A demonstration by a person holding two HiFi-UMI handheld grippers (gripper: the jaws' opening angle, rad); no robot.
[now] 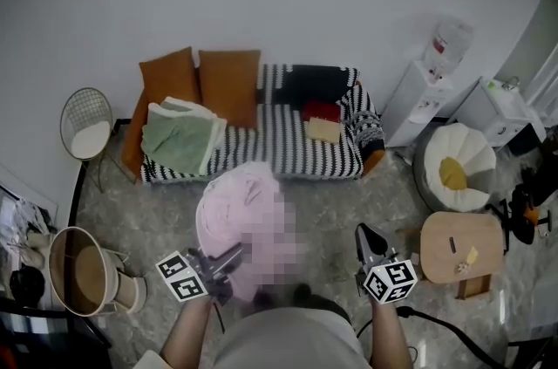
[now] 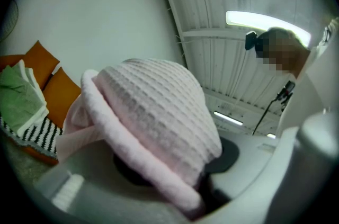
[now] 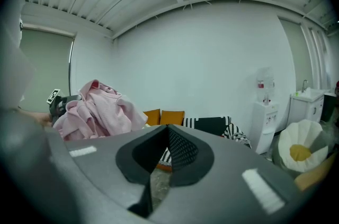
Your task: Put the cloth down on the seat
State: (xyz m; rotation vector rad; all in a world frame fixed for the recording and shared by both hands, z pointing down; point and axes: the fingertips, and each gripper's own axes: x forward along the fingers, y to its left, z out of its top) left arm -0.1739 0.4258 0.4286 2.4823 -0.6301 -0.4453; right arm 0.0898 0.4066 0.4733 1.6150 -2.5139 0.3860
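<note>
My left claw [image 1: 231, 256] is clamped on the bunched pink cloth [image 1: 228, 200] and holds it up over the floor, short of the striped sofa [image 1: 292, 151]. My right claw [image 1: 365, 233] is closed at its tips, gripping nothing.

Pink cloth [image 2: 159, 117]: waffle-knit weave with a fuzzy fleecy border (soft, matt). Sofa [image 1: 288, 151] at centre: striped woven fabric. Orange cushions [image 1: 228, 75]: smooth matt cloth. Wire basket [image 1: 85, 121] at upper left: thin metal wire. Stool [image 1: 484, 236] at lower right: pale smooth wood. Floor [image 1: 349, 201]: grey marbled, probably stone. Right gripper [image 3: 167, 133]: matt grey plastic.
</note>
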